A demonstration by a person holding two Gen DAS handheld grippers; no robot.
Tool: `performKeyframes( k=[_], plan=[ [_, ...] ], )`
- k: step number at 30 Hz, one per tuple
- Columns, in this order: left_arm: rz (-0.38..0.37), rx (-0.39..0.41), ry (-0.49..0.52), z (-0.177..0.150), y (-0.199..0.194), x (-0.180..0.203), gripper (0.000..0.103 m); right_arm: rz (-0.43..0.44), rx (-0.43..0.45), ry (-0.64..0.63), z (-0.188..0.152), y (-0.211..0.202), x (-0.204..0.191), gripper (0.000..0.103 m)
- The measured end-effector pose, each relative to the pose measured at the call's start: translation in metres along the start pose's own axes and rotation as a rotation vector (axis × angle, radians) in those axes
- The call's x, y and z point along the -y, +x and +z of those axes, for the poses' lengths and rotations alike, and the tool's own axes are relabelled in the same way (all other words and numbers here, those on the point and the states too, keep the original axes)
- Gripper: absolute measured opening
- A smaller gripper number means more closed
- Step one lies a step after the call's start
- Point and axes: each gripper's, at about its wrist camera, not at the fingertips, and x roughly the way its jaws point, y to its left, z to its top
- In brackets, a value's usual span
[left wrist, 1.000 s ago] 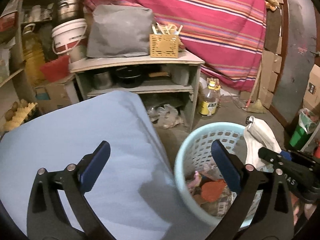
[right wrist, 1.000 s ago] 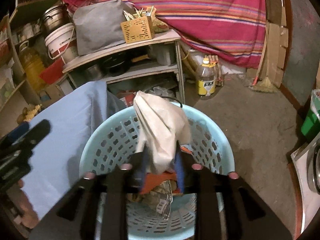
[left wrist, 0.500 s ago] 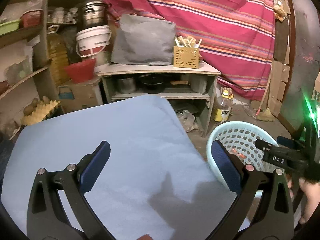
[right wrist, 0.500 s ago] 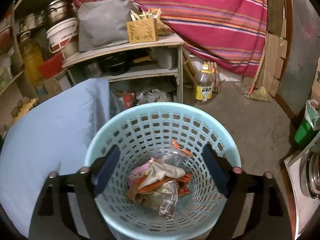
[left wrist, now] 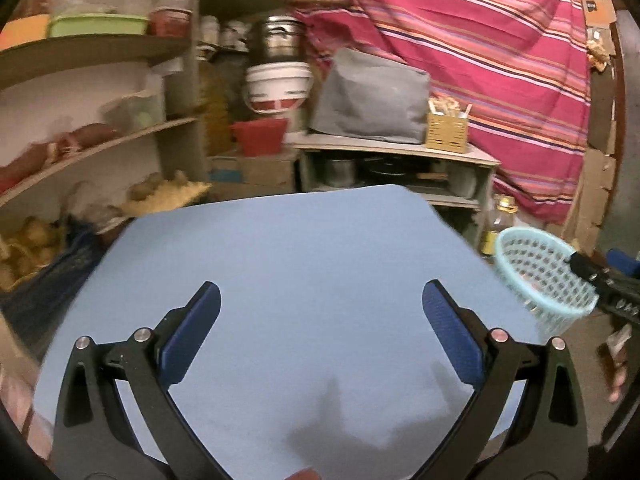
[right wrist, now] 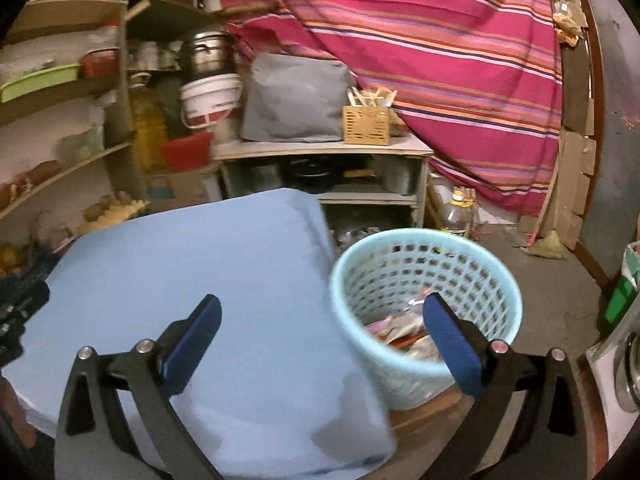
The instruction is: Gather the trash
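Bag's gone from my right gripper (right wrist: 320, 344), jaws opening wide with nothing between them; the trash (right wrist: 404, 334) now sits in the blue basket (right wrist: 496, 280), right of the blue table (right wrist: 224, 280). Left gripper (left wrist: 320, 340) wide too, empty, over bare tabletop. Nothing left here!

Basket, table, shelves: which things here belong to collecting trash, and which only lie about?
Job:
light blue basket
trash inside it
right gripper, jaws opening, nothing between
left gripper, open

Lying about:
blue table cover
white bucket
grey bag
oil bottle
striped cloth
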Motion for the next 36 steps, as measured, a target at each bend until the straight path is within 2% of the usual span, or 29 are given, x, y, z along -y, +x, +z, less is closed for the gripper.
performKeyframes(
  k=[6,12,16,20,25,36],
  plan=[
    [0.084,0.028,-0.014,-0.039,-0.025,-0.032,0.098,0.017,0.039,-0.049,-0.041,-0.025,-0.044,0.098],
    [0.082,0.018,-0.037,-0.069,-0.037,-0.052,0.098,0.053,0.023,-0.104,-0.078,-0.035,-0.083,0.098],
    [0.097,0.012,-0.054,-0.085,-0.037,-0.061,0.098,0.066,0.055,-0.11,-0.095,-0.045,-0.097,0.098],
    [0.109,0.003,-0.067,-0.097,-0.035,-0.067,0.098,0.067,0.073,-0.147,-0.1,-0.045,-0.109,0.098],
    [0.126,0.029,-0.063,-0.104,-0.038,-0.069,0.098,0.062,0.102,-0.164,-0.11,-0.048,-0.118,0.098],
    [0.123,0.042,-0.081,-0.107,-0.038,-0.073,0.098,0.066,0.1,-0.171,-0.112,-0.04,-0.126,0.098]
  ],
)
